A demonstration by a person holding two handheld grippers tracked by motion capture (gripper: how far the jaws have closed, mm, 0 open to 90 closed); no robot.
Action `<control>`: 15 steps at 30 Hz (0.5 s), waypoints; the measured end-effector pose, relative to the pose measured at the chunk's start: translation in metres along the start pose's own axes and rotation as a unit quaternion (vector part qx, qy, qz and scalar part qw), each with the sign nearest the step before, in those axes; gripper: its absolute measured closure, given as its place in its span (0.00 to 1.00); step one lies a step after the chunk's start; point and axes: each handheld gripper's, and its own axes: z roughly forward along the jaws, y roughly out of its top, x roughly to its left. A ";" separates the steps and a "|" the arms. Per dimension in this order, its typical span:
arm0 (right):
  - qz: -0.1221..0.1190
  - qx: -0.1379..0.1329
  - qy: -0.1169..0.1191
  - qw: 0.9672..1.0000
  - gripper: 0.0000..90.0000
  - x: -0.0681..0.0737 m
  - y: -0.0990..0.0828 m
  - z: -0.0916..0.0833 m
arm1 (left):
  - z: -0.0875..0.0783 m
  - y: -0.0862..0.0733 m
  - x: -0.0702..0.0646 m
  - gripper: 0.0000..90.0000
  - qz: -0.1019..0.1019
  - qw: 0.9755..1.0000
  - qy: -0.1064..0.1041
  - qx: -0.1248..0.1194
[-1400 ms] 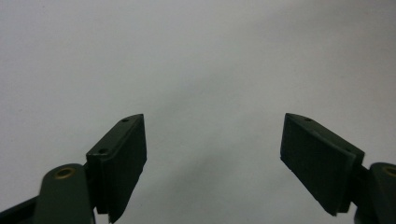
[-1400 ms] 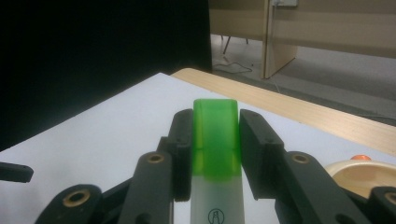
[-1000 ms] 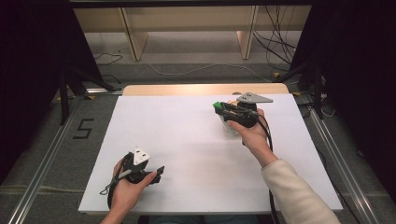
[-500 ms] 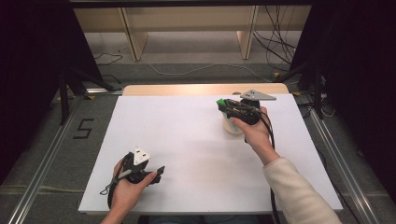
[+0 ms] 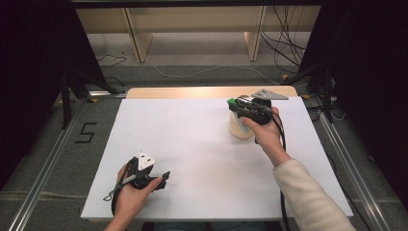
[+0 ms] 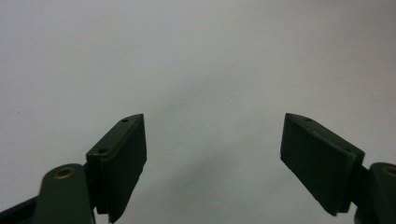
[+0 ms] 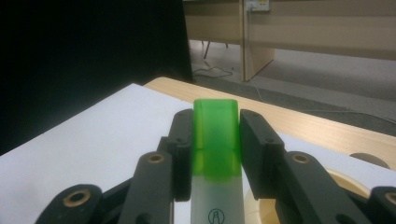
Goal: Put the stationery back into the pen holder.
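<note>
A highlighter with a green cap (image 7: pixel 215 140) and a pale body sits between the jaws of my right gripper (image 7: pixel 215 133), which press on it from both sides. From above, the right gripper (image 5: pixel 239 106) hangs at the back right of the white table over a cream round holder (image 5: pixel 239 130), with the green cap (image 5: pixel 232 102) pointing left. The holder's rim (image 7: pixel 348 179) lies just below the jaws. My left gripper (image 5: pixel 163 177) rests near the table's front left. Its jaws stand wide apart (image 6: pixel 212 123) over the bare white surface, with nothing between them.
The white table top (image 5: pixel 192 144) has a wooden strip (image 5: pixel 192 92) along its far edge. Beyond it are wooden furniture legs (image 5: pixel 255 36) and cables on the floor. Metal rails (image 5: pixel 43 168) run along both sides, and a "5" mark (image 5: pixel 86 132) is on the floor at the left.
My right gripper has drifted slightly to the right and farther back with the highlighter, so more of the cream holder shows under it. The left gripper has stayed put.
</note>
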 end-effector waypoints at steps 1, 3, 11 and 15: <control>0.002 0.001 -0.001 1.000 0.75 0.000 0.000 0.000 | 0.000 0.000 0.000 0.25 -0.001 1.000 -0.001 0.000; 0.002 0.001 -0.003 1.000 0.75 -0.002 0.000 0.001 | 0.000 0.000 0.000 0.25 -0.001 1.000 -0.001 0.000; 0.005 0.003 -0.012 1.000 0.75 -0.010 0.006 0.003 | 0.001 0.000 -0.001 0.25 -0.002 1.000 -0.003 0.001; 0.007 0.003 -0.017 1.000 0.75 -0.015 0.008 0.004 | 0.000 0.000 -0.001 0.25 -0.002 1.000 -0.002 0.000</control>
